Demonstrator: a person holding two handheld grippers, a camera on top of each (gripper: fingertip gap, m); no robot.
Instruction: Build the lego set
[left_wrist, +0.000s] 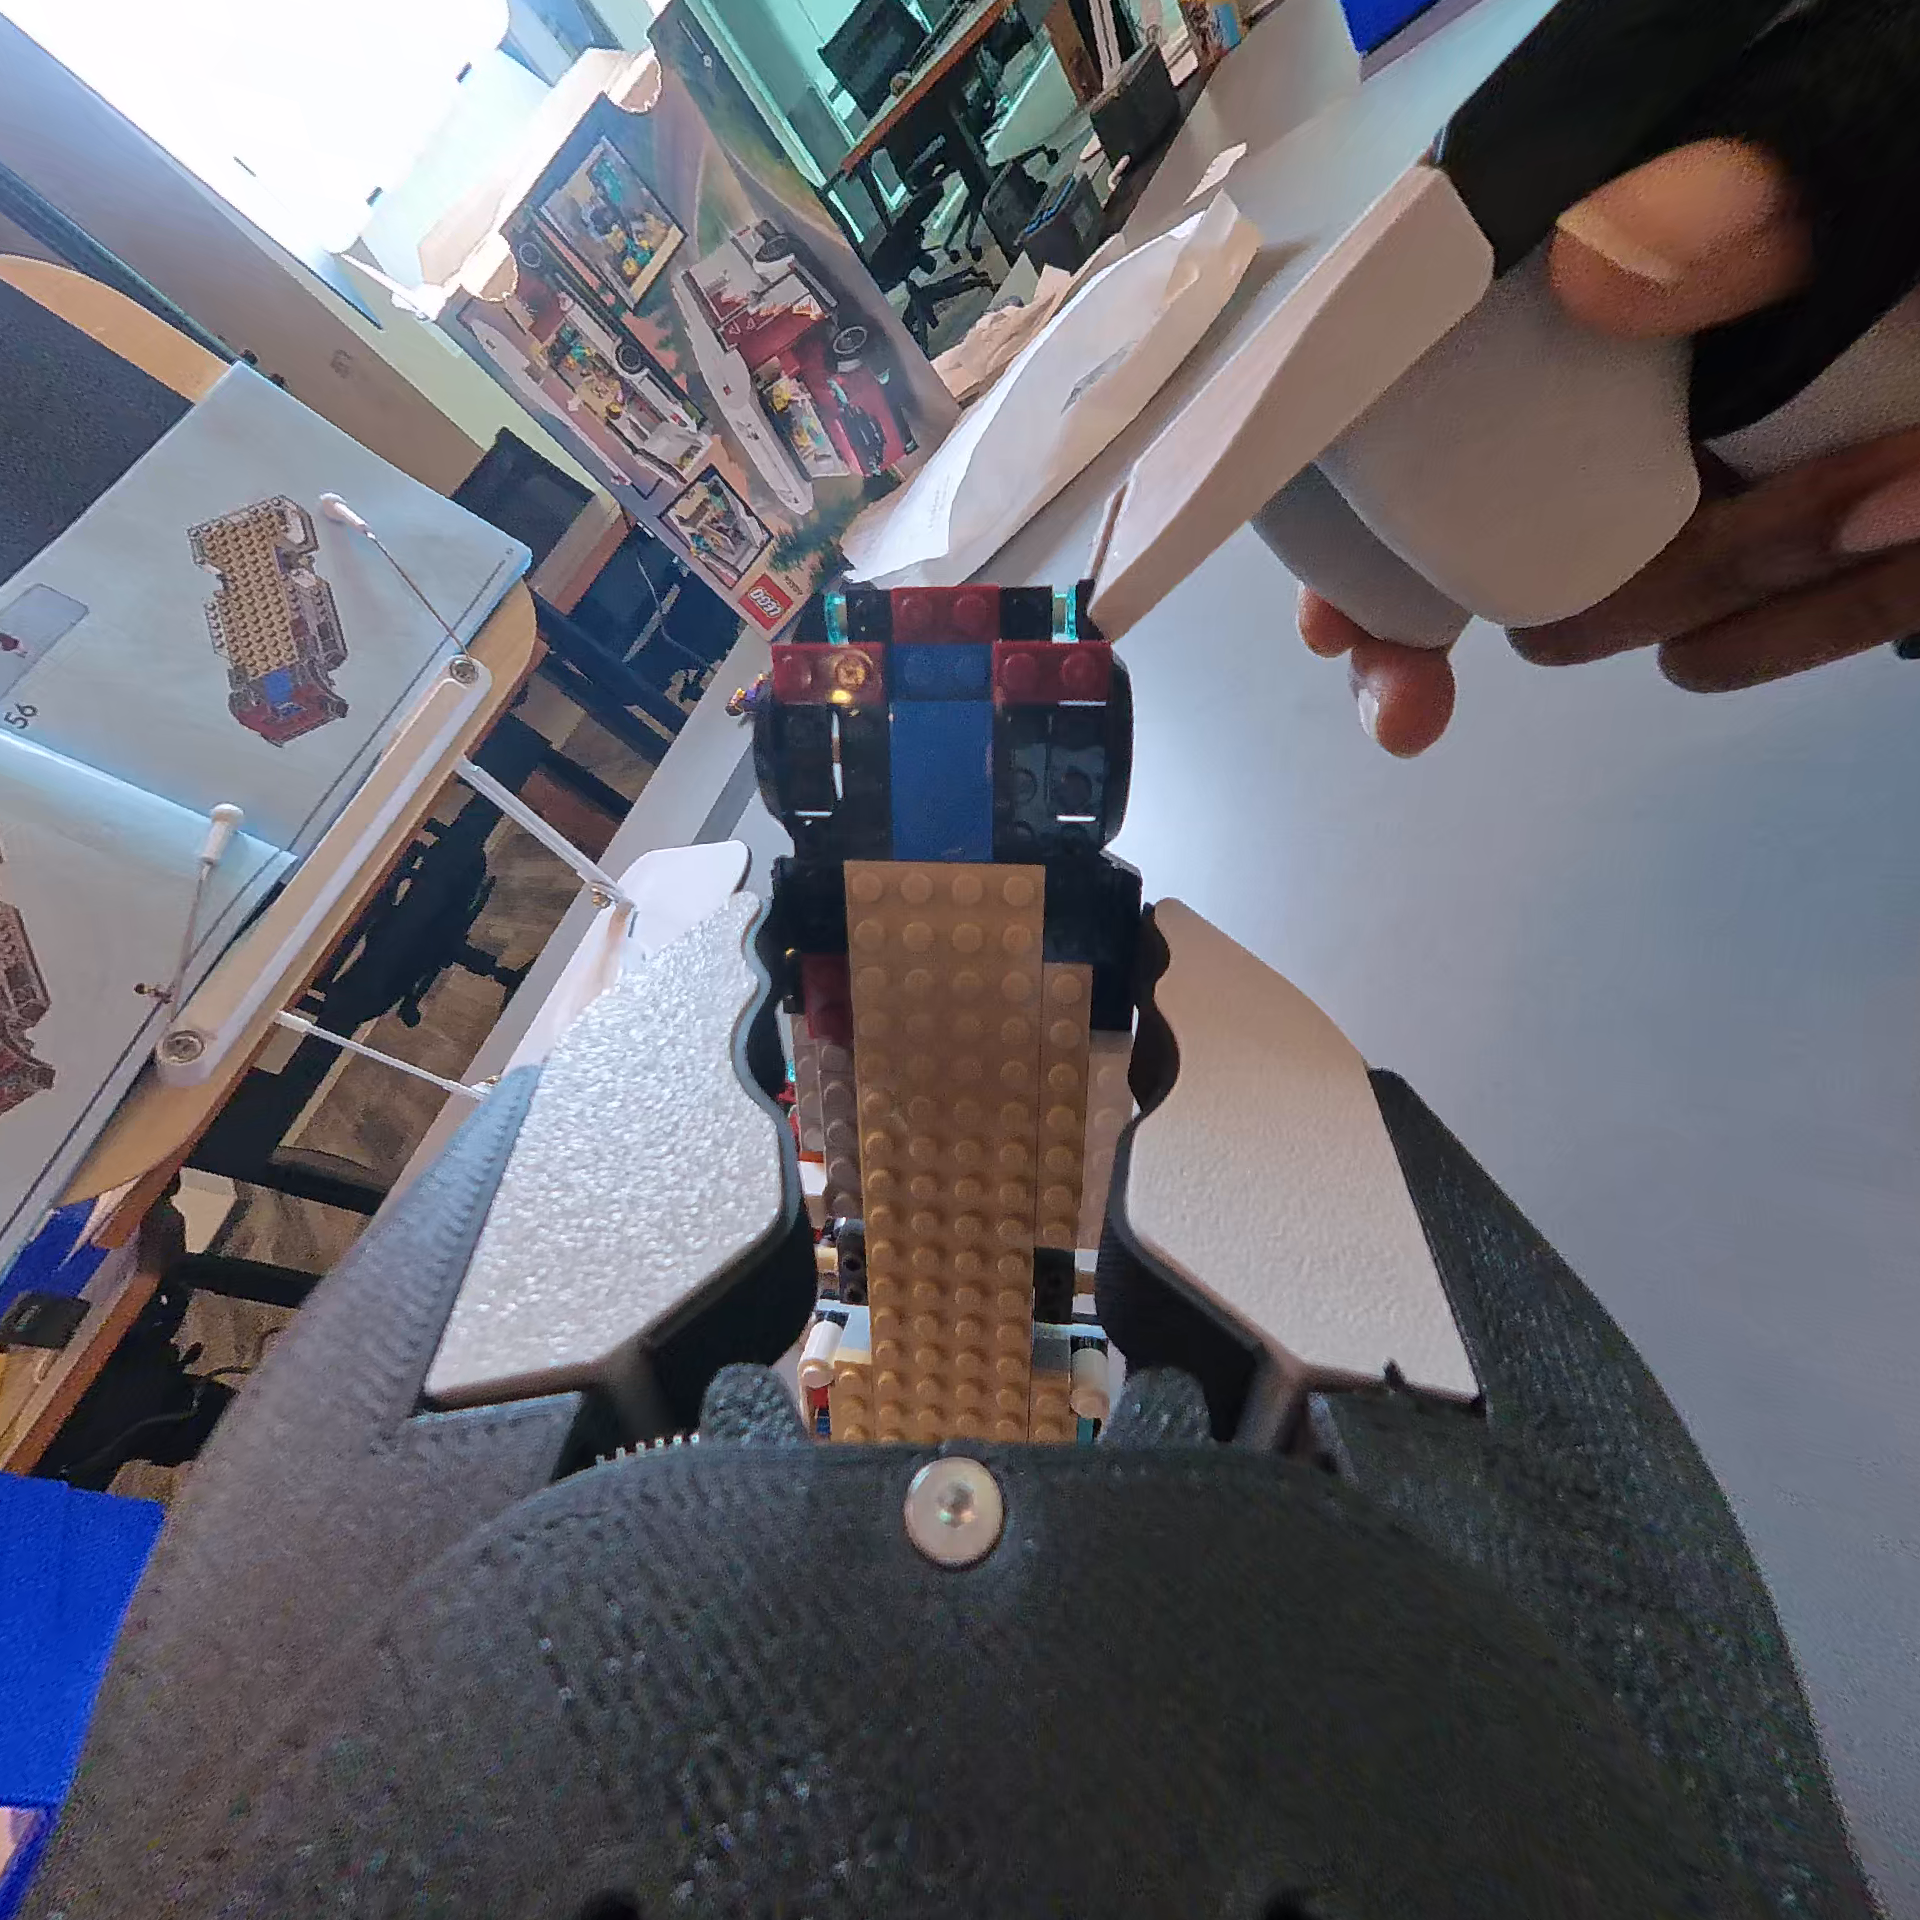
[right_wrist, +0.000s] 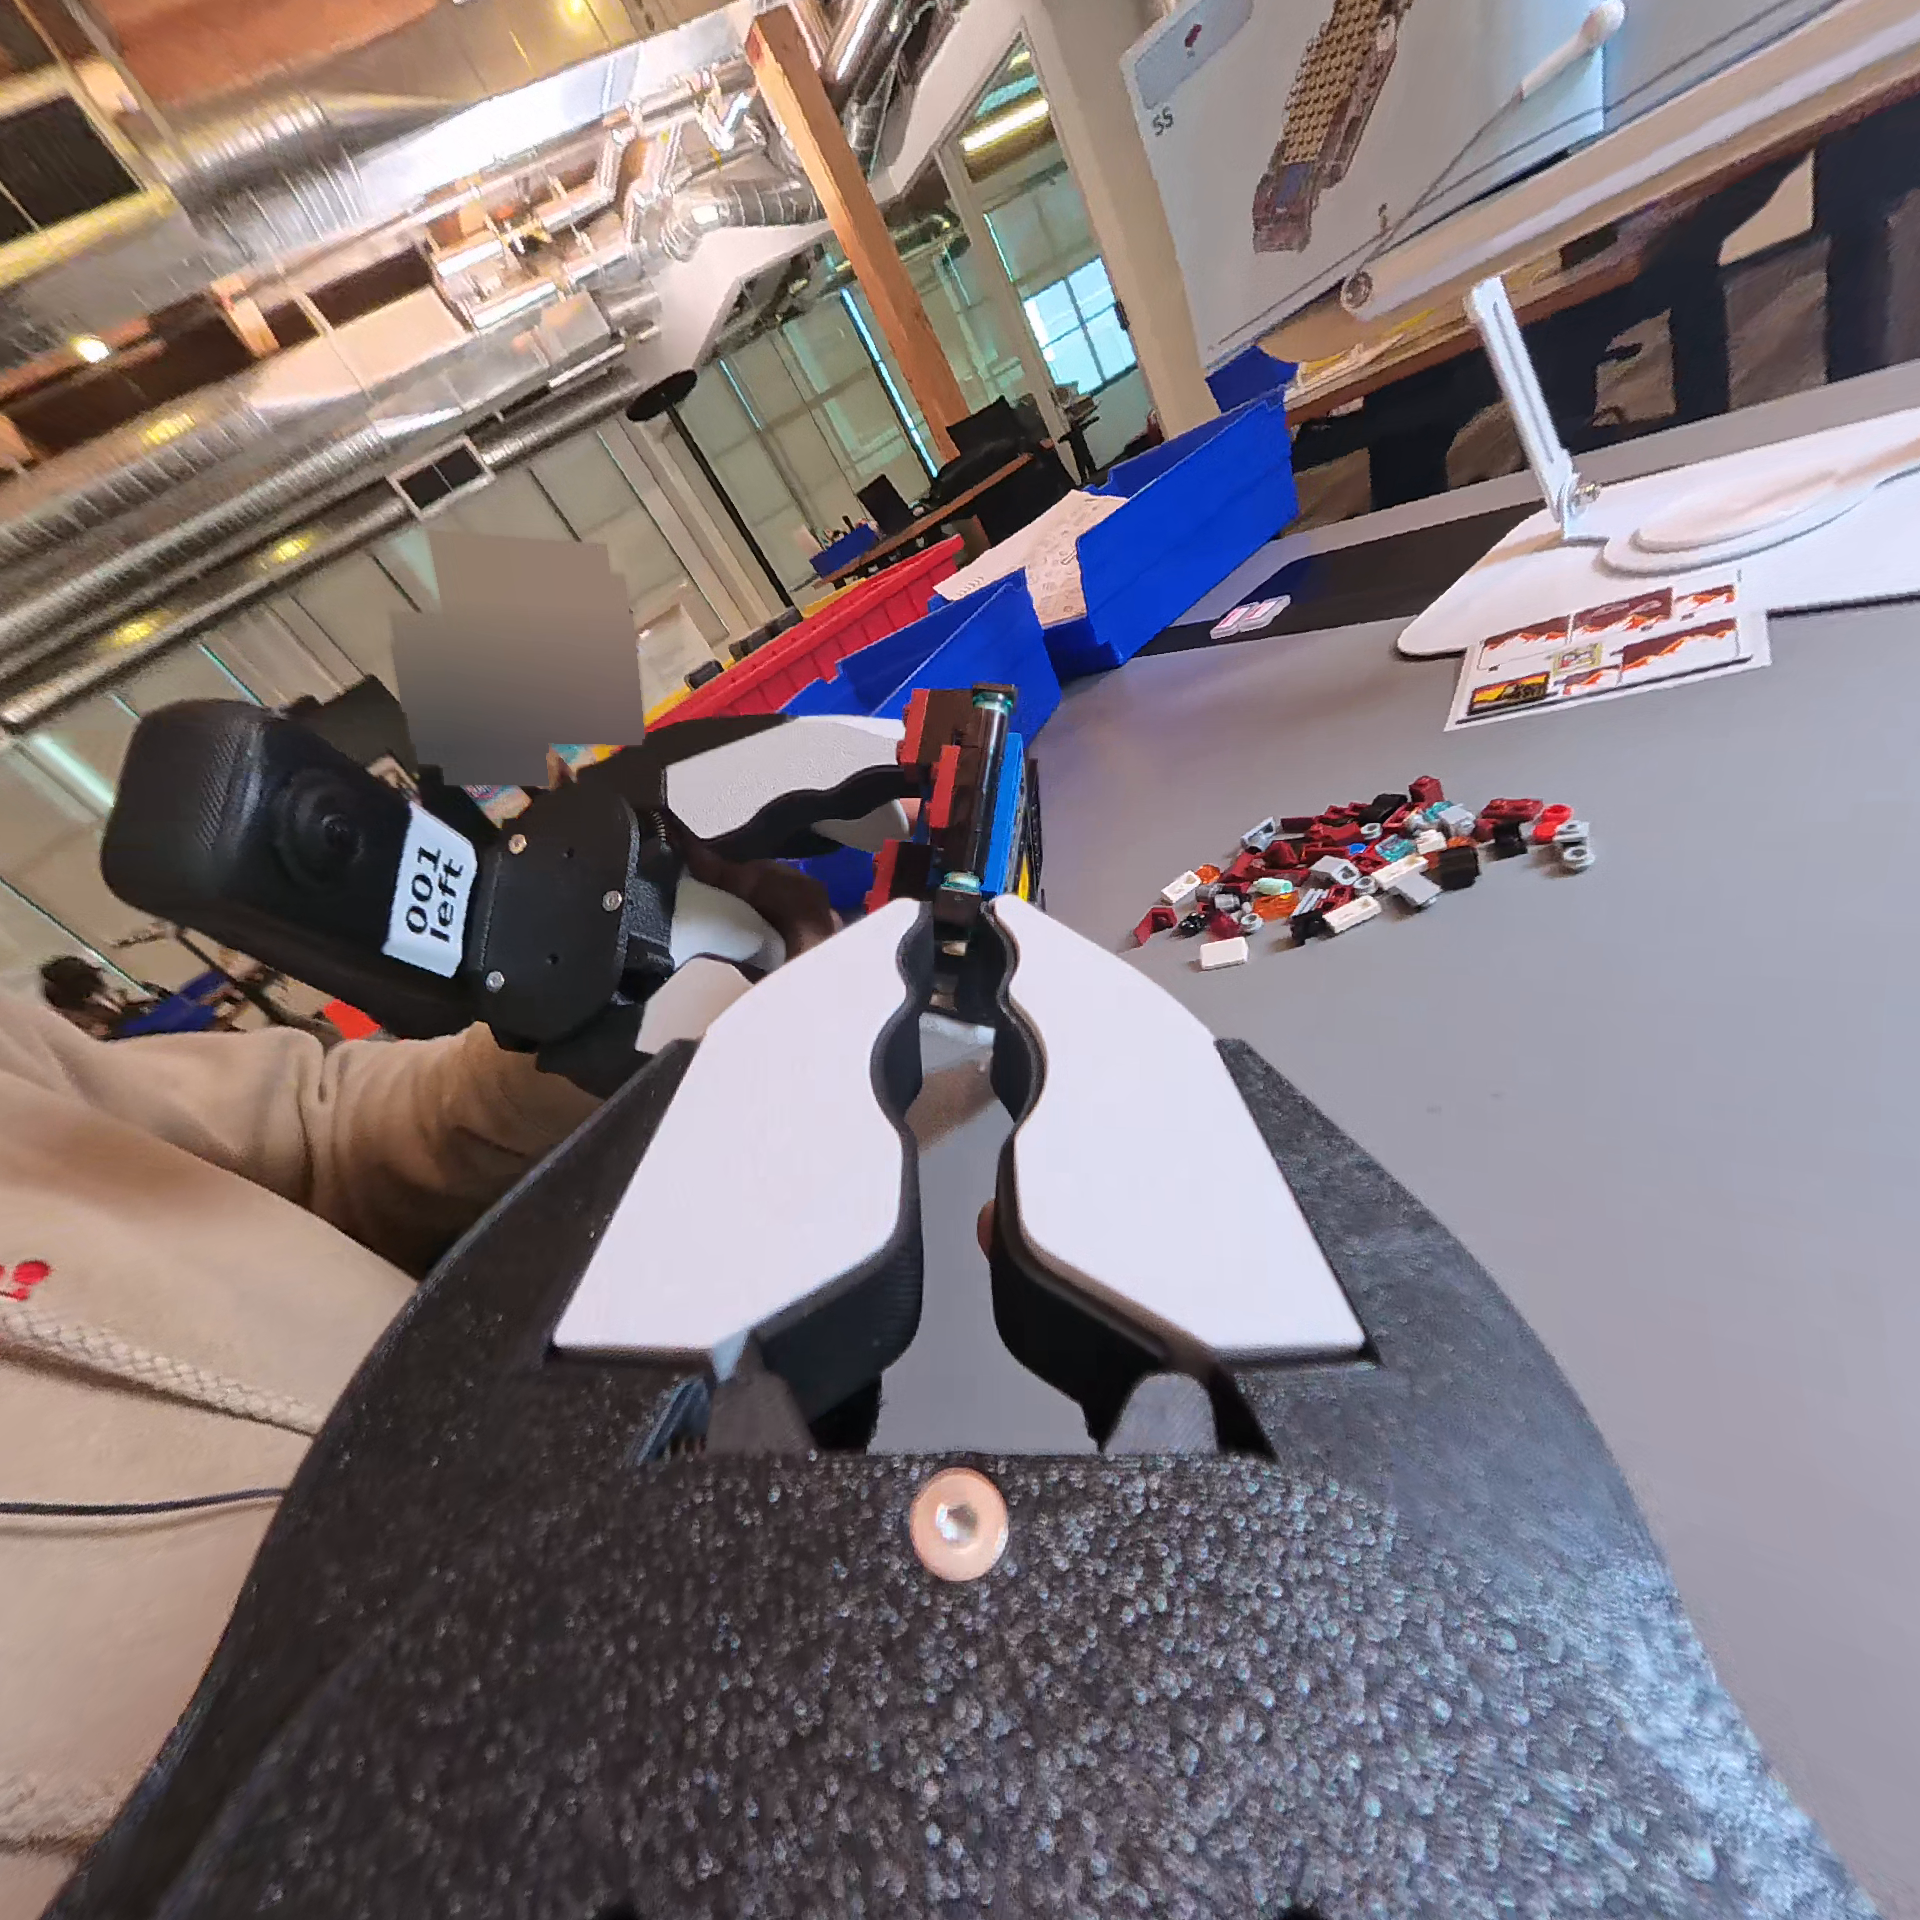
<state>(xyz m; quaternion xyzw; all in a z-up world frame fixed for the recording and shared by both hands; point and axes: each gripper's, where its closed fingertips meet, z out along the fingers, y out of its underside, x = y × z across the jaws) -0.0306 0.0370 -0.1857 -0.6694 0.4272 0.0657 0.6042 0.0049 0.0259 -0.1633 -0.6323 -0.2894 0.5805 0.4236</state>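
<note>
Tan-studded, with black, blue and dark red plates at its far end, the long toy-brick model (left_wrist: 951, 1039) sits lengthwise between my left gripper's (left_wrist: 951, 997) fingers, clamped by its sides and held up above the grey table (left_wrist: 1558, 1039). My right gripper (right_wrist: 958, 935) is nearly closed, its white fingertips (right_wrist: 1049, 966) pinching a small dark piece at the model's end (right_wrist: 961, 810). Loose red, grey and white bricks (right_wrist: 1382, 862) lie scattered on the table well off to the right, below a propped instruction booklet (right_wrist: 1351, 135).
</note>
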